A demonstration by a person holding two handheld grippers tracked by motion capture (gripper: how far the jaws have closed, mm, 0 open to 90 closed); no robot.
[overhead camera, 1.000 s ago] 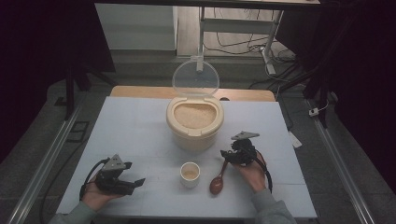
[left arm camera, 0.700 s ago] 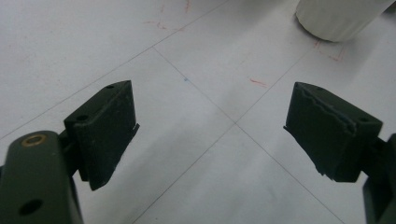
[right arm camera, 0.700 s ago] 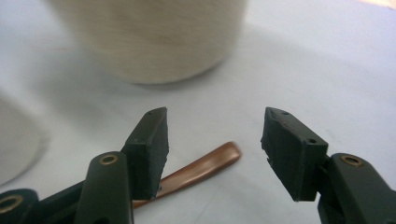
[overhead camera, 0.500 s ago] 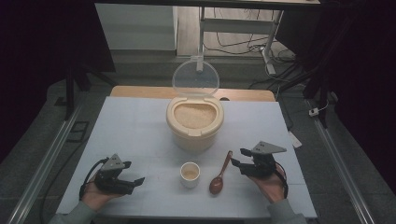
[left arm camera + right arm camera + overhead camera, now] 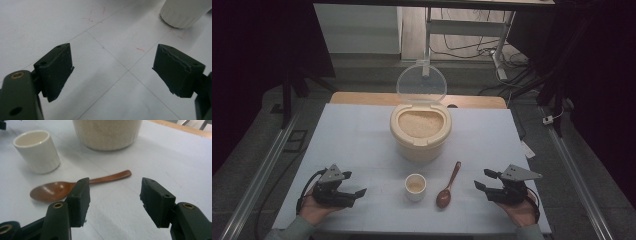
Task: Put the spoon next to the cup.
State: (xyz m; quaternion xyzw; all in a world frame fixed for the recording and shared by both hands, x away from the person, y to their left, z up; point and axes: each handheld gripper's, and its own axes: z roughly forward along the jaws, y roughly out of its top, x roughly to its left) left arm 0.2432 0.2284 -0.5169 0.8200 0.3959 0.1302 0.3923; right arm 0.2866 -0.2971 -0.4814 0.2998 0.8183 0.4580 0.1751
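From the high view, a rice container [image 5: 420, 132] with its clear lid [image 5: 421, 83] up sits mid-table, with bare table [image 5: 352, 135] on both sides. A small cup [image 5: 415, 186] and a wooden spoon [image 5: 448, 186] lie near the front edge, between the left gripper [image 5: 358, 193] and the right gripper [image 5: 482, 180]. In the left gripper view, the jaws gape over bare table with faint red marks [image 5: 92, 18] that cannot be read. In the right gripper view, the jaws gape, empty, just beside the spoon [image 5: 62, 188], with the cup [image 5: 37, 150] behind.
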